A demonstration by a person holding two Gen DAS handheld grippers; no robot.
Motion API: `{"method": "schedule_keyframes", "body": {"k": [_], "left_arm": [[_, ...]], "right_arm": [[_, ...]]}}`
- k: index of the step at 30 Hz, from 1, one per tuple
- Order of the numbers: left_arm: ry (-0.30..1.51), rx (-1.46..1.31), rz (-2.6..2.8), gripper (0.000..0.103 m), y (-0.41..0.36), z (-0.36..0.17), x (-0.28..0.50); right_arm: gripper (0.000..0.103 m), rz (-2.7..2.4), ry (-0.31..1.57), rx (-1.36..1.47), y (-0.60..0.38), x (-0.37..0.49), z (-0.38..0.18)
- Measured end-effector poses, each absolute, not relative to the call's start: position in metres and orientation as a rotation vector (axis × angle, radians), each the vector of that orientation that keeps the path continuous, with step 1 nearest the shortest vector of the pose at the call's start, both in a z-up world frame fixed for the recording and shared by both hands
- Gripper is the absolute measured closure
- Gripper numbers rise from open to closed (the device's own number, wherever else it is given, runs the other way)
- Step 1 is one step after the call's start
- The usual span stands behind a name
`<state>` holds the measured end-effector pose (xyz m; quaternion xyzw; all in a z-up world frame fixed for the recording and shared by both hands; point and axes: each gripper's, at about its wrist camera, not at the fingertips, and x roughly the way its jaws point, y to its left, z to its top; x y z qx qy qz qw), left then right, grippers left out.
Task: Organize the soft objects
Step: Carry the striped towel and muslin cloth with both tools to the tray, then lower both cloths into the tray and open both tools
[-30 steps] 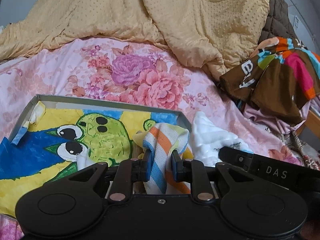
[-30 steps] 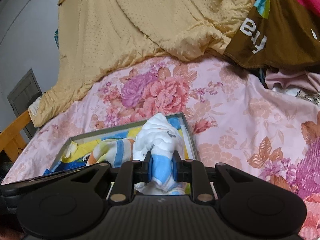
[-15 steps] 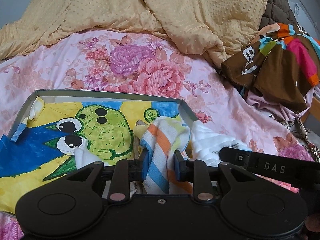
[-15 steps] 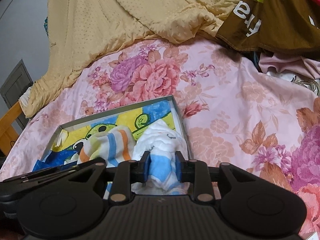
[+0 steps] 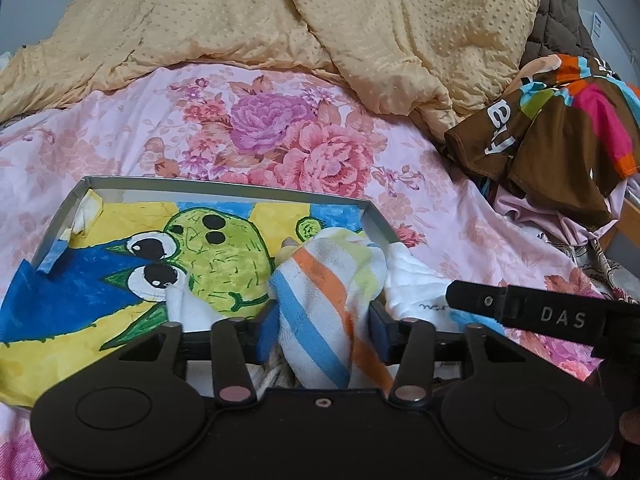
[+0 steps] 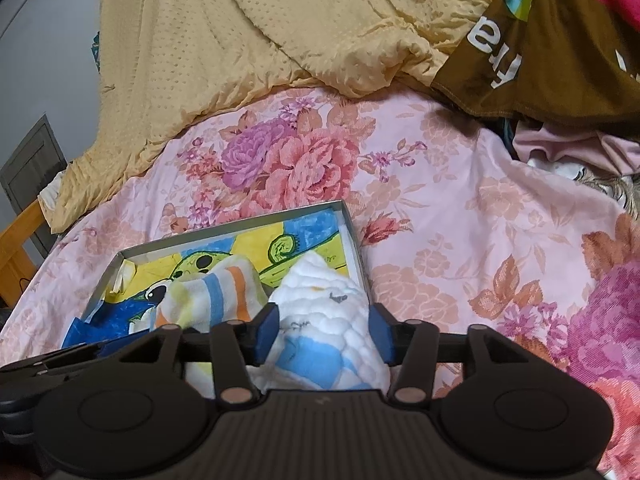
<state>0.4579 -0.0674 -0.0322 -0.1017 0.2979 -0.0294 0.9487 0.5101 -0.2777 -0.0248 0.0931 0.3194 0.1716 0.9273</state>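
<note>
Both sets of tongs are opening. The left tongs (image 5: 322,330) straddle the striped towel (image 5: 328,280), the right tongs (image 6: 322,334) the white cloth (image 6: 320,300); both cloths sit in the shallow box (image 5: 224,190) on the floral bed (image 5: 280,140).

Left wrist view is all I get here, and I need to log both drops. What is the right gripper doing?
Observer: The right gripper has a white and blue cloth between its pads, and its jaws are opening.
Operator: Is that cloth over the box?
Observer: Mostly; it sits at the near right corner of the shallow box, against the right wall.
Operator: And my striped towel from that side?
Observer: The striped towel lies in the box just left of the white one, touching it.
</note>
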Motion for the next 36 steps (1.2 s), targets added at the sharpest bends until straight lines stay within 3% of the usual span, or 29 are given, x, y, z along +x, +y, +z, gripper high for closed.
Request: {"method": "schedule_keyframes", "body": {"k": [15, 36], "left_arm": [[0.528, -0.223, -0.002, 0.027, -0.057, -0.004, 0.418], [0.415, -0.204, 0.037, 0.004, -0.040, 0.053, 0.294]], "right_arm": [[0.025, 0.348, 0.578, 0.182, -0.294, 0.477, 0.003], [0.001, 0.387, 0.426, 0.115, -0.305, 0.352, 0.026]]}}
